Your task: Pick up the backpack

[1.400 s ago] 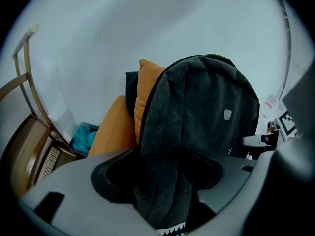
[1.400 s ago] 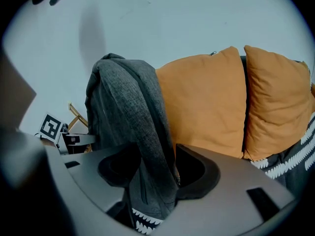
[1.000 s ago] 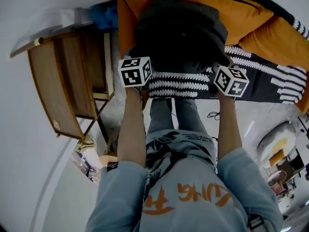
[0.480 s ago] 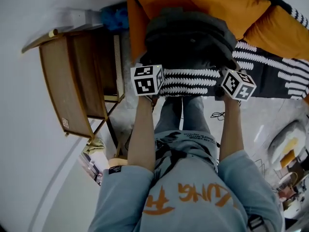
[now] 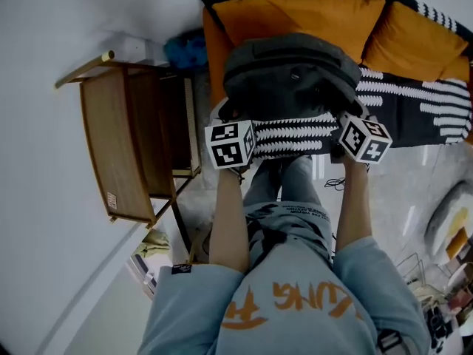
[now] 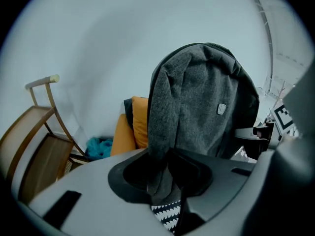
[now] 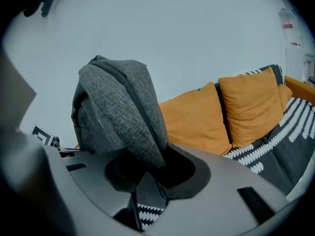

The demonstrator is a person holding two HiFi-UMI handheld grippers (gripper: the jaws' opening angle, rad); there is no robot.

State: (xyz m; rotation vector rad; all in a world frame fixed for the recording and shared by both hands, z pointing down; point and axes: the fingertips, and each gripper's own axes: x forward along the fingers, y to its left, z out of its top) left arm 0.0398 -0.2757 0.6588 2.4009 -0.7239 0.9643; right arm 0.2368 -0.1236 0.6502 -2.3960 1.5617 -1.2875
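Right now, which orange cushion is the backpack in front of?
The larger orange cushion nearer the wooden chair; the smaller cushion lies clear of the backpack.

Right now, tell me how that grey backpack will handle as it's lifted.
Probably floppy: the left claw and right claw have just been closing on the backpack, whose fabric bunches between their jaws, so it may sag between the grips. The coarse grey weave likely won't slip. Its bulging body suggests some weight.
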